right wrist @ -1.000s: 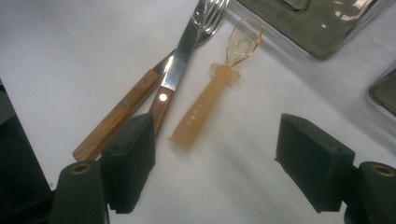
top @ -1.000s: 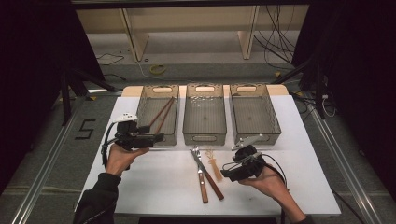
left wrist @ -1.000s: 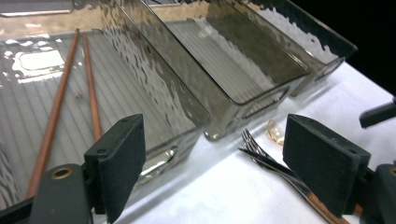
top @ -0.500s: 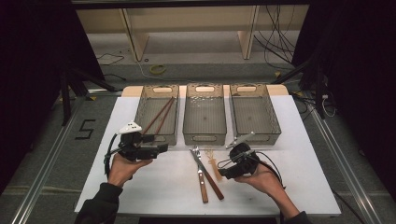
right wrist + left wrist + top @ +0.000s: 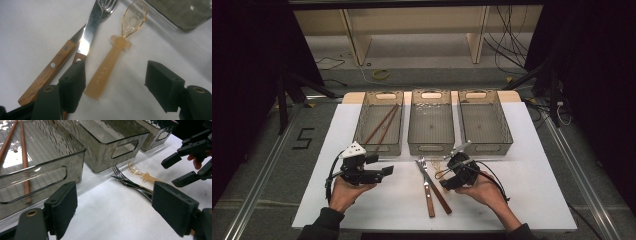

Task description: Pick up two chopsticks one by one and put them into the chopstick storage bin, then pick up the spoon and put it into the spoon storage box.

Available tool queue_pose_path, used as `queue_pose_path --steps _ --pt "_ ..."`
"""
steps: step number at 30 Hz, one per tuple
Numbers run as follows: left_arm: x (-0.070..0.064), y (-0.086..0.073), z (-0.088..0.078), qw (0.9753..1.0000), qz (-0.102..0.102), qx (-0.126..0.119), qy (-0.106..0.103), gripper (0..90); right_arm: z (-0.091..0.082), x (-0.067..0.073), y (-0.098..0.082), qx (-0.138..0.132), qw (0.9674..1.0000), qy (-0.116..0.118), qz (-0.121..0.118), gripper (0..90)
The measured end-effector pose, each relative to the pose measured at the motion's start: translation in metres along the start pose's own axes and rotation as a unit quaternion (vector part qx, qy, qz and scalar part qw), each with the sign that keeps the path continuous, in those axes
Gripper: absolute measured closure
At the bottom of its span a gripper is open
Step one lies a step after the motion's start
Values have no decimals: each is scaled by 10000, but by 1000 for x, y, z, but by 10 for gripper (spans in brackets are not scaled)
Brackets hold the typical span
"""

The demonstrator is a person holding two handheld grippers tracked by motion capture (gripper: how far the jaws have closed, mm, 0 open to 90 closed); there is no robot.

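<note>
Fingers of left gripper (image 5: 384,171): apart, over bare white tabletop (image 5: 522,200). Right gripper (image 5: 115,82): jaws apart, just been closing, straddling translucent amber plastic spoon (image 5: 117,52), untouched, beside wooden-handled knife (image 5: 87,37) and fork (image 5: 53,67).

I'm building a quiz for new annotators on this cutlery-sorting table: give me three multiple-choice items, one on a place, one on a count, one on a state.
1. Where do the chopsticks lie?
A. left bin
B. middle bin
C. on the table

2. How many bins stand in the row?
A. two
B. three
C. four

3. How is the right gripper?
A. shut on the knife
B. shut on the fork
C. open around the amber spoon's handle

Key: 1 A, they lie inside the left bin. 2 B, three clear bins stand side by side. 3 C, its jaws, just closing a little, stand either side of the amber spoon, not pressing it.
</note>
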State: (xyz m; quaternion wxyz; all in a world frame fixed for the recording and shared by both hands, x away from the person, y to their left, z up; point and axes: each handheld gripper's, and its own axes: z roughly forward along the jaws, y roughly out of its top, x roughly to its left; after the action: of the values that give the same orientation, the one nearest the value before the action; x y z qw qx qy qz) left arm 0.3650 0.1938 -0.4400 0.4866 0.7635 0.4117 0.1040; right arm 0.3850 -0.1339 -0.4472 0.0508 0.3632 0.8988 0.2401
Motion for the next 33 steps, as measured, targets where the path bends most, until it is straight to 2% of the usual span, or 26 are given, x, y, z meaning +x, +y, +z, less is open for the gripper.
queue_pose_path --steps 11,16,21,26,33 --pt "0 -10 -5 9999 -54 -108 -62 202 8 3 3 151 9999 -48 -59 348" --pt "0 -14 -4 10000 -55 -50 -38 202 12 5 3 250 9995 -136 -104 358" --pt "0 -17 -1 10000 -72 26 -26 203 14 5 4 293 9994 -119 -108 373" --pt "-2 -18 0 10000 9 61 -27 204 18 7 4 395 9989 -165 -200 413" --pt "-2 -20 1 9999 18 107 -36 206 21 9 5 462 9986 -67 -232 501"
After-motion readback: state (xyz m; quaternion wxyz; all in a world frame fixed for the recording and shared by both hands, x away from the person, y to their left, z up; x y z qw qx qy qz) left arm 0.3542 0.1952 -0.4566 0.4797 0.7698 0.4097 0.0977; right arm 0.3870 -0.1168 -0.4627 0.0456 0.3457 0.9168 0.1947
